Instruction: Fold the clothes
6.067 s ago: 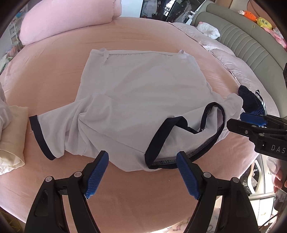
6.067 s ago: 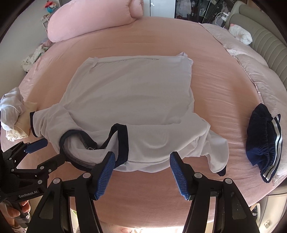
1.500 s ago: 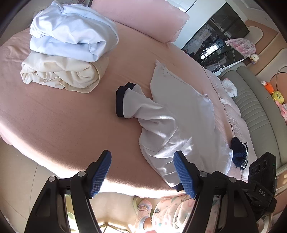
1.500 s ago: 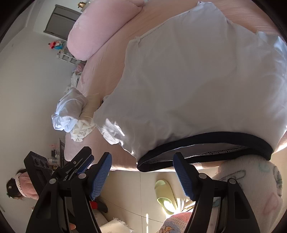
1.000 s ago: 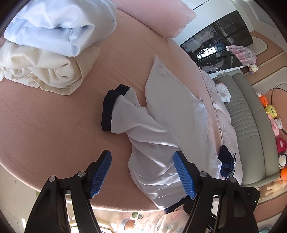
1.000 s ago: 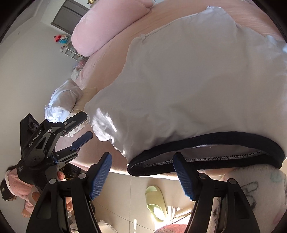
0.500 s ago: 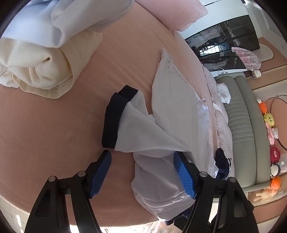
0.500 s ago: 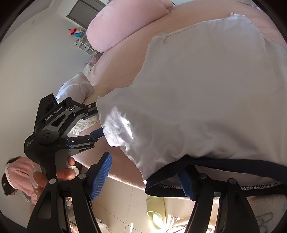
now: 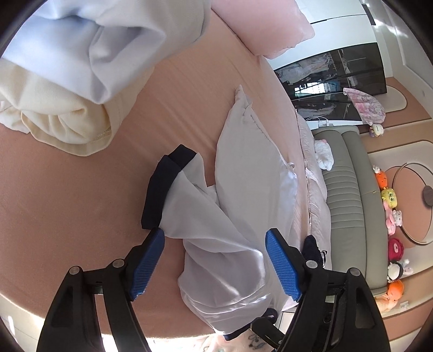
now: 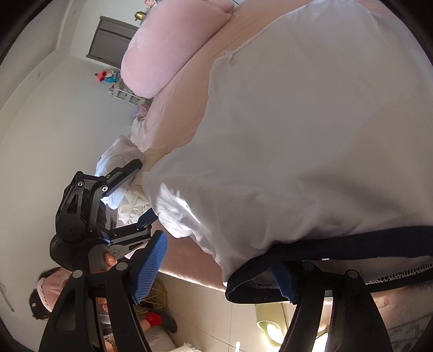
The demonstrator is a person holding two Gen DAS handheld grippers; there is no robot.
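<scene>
A white shirt (image 9: 243, 168) with navy trim lies on the pink bed (image 9: 67, 205). Its navy-cuffed sleeve (image 9: 162, 186) points toward the bed's near edge. My left gripper (image 9: 213, 260) hangs low over that sleeve; its jaws are opening, and the sleeve cloth lies between the blue pads (image 9: 147, 260) without being pressed. In the right wrist view the shirt (image 10: 311, 135) fills the frame. Its navy neckline (image 10: 324, 246) drapes over one finger of my right gripper (image 10: 219, 270), whose jaws are opening too, nothing pinched. The left gripper (image 10: 144, 189) shows there at the left.
Folded cream and pale blue clothes (image 9: 62, 81) are stacked at the bed's left. A pink pillow (image 9: 265, 24) lies at the far end. A small navy garment (image 9: 312, 249) sits near the grey sofa (image 9: 349, 211) with plush toys. Past the bed edge, a slipper (image 10: 268, 327) lies on the floor.
Both grippers have come closer and lower to the shirt. The sleeve now lies between the left fingers, and the navy neckline has come over a right finger. Both jaws look slightly wider.
</scene>
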